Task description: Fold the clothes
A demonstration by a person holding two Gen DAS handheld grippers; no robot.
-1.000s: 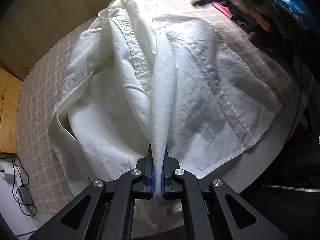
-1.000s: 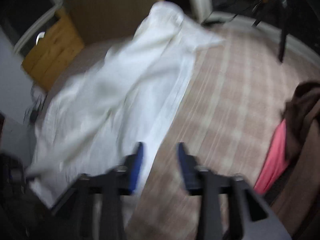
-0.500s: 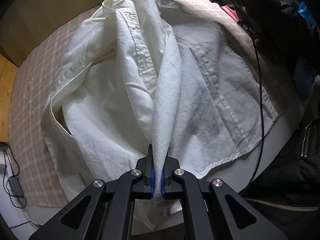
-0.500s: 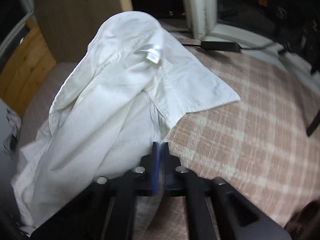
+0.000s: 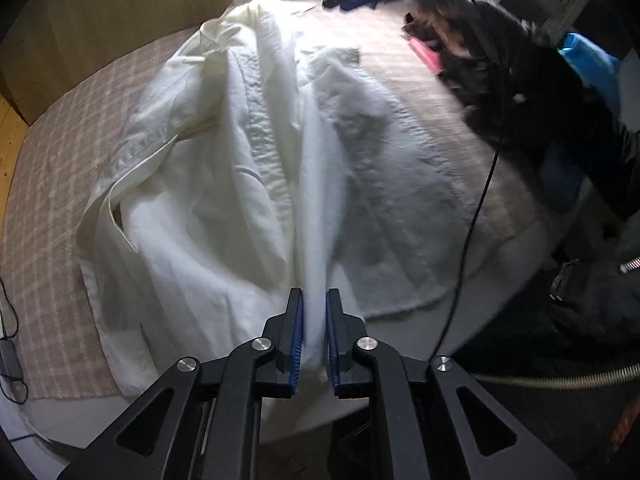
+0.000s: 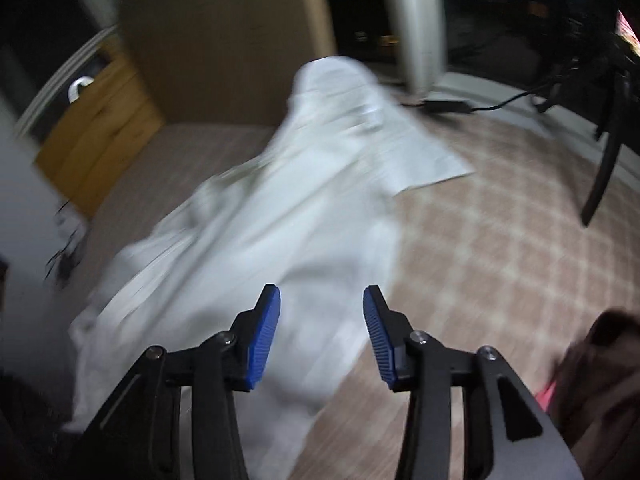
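The left gripper [image 5: 313, 308] has its 2 fingers narrowly parted around a raised ridge of the white shirt [image 5: 248, 168]. The right gripper [image 6: 322, 310] gapes wide, empty, above that shirt, spread on the checked bed cover [image 6: 500, 248].

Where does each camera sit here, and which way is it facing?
Left wrist: on the left hand-held gripper, looking along its fingers up the white shirt on the checked bed cover; a fold runs between its fingers.
Right wrist: on the right hand-held gripper, open above the shirt; blurred.
Shared: the shirt and cover.
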